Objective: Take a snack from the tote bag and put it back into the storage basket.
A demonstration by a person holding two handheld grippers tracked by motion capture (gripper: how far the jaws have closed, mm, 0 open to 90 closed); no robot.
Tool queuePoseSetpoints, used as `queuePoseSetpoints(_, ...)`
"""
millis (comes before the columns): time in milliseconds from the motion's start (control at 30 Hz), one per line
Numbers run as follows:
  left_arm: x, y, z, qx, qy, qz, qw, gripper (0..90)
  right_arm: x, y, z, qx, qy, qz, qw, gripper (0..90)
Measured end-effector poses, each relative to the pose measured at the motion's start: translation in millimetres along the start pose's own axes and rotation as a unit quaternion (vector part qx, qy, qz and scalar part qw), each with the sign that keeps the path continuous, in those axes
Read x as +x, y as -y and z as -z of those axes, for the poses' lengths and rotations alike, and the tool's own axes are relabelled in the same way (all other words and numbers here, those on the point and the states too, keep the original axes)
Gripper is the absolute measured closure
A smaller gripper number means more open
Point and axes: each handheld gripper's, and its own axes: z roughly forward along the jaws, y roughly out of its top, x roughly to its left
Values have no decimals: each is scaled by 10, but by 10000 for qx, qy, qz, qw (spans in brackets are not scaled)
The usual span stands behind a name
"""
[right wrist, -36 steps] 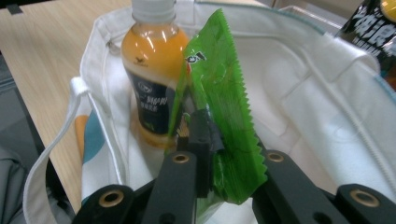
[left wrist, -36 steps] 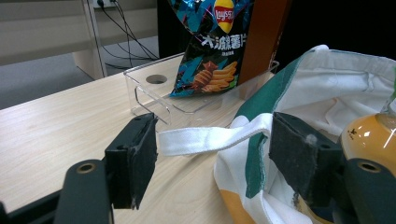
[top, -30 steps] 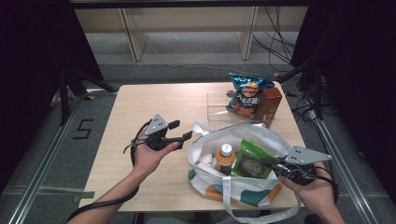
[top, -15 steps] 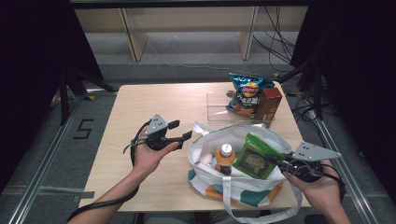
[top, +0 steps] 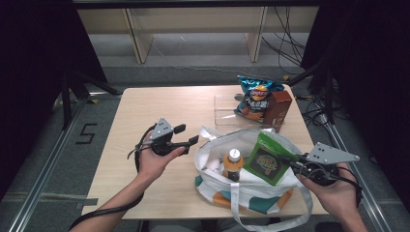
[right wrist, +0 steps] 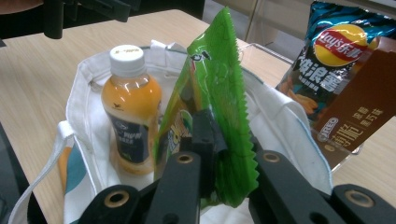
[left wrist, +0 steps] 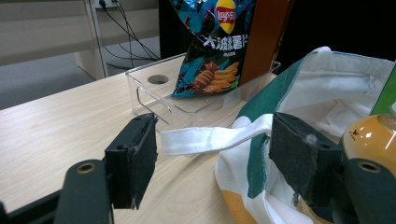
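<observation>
High view, table: one light wooden table (top: 145, 108) carries everything, with one person's two forearms coming in from its near edge.
Bag: one white cloth tote bag (top: 215, 154) with teal and orange patches stands open at the near right of the table; its white strap (left wrist: 205, 139) lies across the wood toward the tray.
Tray: one clear plastic tray (top: 225, 110) sits at the far right, beyond the bag and apart from it.
Tray contents: two things stand in it, one blue Lay's crisp bag (top: 254, 96) and one brown carton (top: 278, 108) touching its right side.
Green packet: one flat green snack packet (top: 266, 162) with a serrated edge stands tilted above the open bag, just right of the bottle.
Bottle: one orange juice bottle (top: 233, 165) with a white cap stands upright inside the bag.
Right gripper (right wrist: 212, 140): its two black jaws are clamped on the lower part of the green packet.
Left gripper (top: 186, 135): its jaws stand wide apart with nothing pressed between them, just left of the bag's rim; in the left gripper view the strap lies beyond the gap.
</observation>
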Motion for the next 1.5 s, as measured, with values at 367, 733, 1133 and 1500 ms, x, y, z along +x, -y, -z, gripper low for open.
queuePoseSetpoints(367,-1,0,0,-5,1,19,10000,318,-56,-69,54,-35,100,57,9999,848)
queuePoseSetpoints(733,1,-1,0,-13,-1,35,10000,317,-104,-151,109,-97,176,161,9997,850)
queuePoseSetpoints(1133,-3,3,-7,-18,11,41,10000,318,-165,-215,143,-205,288,197,9992,854)
queuePoseSetpoints(1500,-3,2,-7,-15,12,32,10000,318,-180,-275,133,-305,334,196,9988,854)
